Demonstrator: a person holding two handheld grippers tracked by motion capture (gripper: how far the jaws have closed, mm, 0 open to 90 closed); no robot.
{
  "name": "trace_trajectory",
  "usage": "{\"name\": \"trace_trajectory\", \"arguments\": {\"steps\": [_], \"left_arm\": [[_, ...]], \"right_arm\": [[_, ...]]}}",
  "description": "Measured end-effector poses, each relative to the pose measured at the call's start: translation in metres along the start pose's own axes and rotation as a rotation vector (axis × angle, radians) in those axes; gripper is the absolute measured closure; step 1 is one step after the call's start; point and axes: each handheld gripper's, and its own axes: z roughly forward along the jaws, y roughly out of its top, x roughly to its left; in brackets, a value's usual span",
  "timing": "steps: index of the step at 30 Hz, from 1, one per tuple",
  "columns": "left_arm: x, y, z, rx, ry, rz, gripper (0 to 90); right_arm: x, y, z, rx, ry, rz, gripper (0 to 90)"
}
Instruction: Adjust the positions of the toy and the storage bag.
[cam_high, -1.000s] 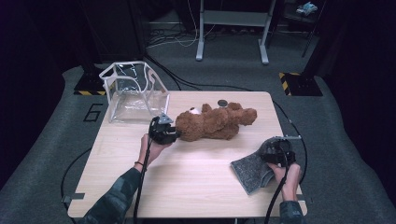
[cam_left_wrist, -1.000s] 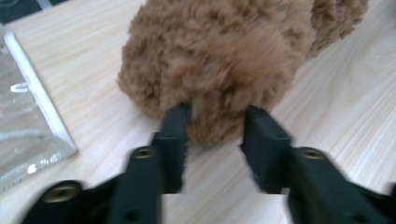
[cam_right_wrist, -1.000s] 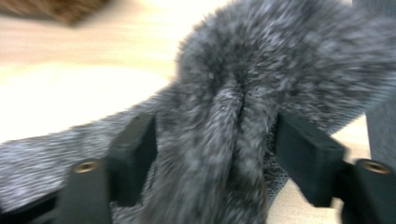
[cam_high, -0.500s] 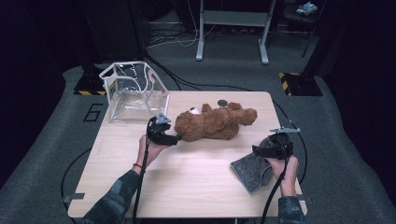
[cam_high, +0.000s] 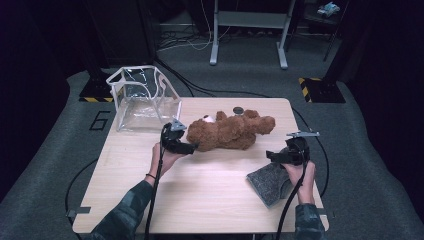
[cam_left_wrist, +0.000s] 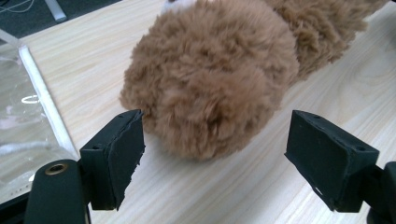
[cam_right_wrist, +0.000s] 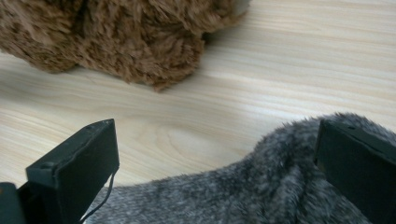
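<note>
Both grippers stood open, and their jaws had just been opening. Left gripper (cam_high: 189, 146) lay low over the table (cam_high: 210, 200), held in the left hand (cam_high: 165, 157) with the forearm coming in from the lower left and the jaws pointing level toward the teddy bear (cam_high: 230, 132). In the left gripper view, the bear's rounded brown end (cam_left_wrist: 210, 88) sat between the two spread jaws; neither pad pressed on it, though the left pad stood just beside the fur. Right gripper (cam_high: 272, 156) was held in the right hand (cam_high: 300, 172) near the table's right edge, jaws pointing left. Its jaws were spread wide above the grey fleece cloth (cam_high: 270, 182); in the right gripper view the cloth (cam_right_wrist: 261, 196) lay between and under the jaws, with the right pad at its raised fold. Whether that pad touched could not be told. The bear lay beyond the cloth, apart from it.
</note>
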Motion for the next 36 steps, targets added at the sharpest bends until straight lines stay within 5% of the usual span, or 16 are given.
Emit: {"name": "trace_trajectory", "arguments": {"steps": [17,24,31,36], "left_arm": [[0.002,0.018,0.02,0.045,0.001,0.015,18.2],[0.003,0.015,0.027,0.066,-0.012,0.035,29.7],[0.002,0.012,0.029,0.079,-0.017,0.068,48.9],[0.004,0.012,0.028,0.077,-0.022,0.09,58.8]], "right_arm": [[0.008,0.048,0.019,0.018,0.007,-0.022,0.0],[0.01,0.064,0.034,0.046,0.011,-0.012,1.0],[0.005,0.08,0.044,0.035,0.003,-0.016,15.9],[0.006,0.085,0.054,0.044,-0.028,-0.036,34.9]]}}
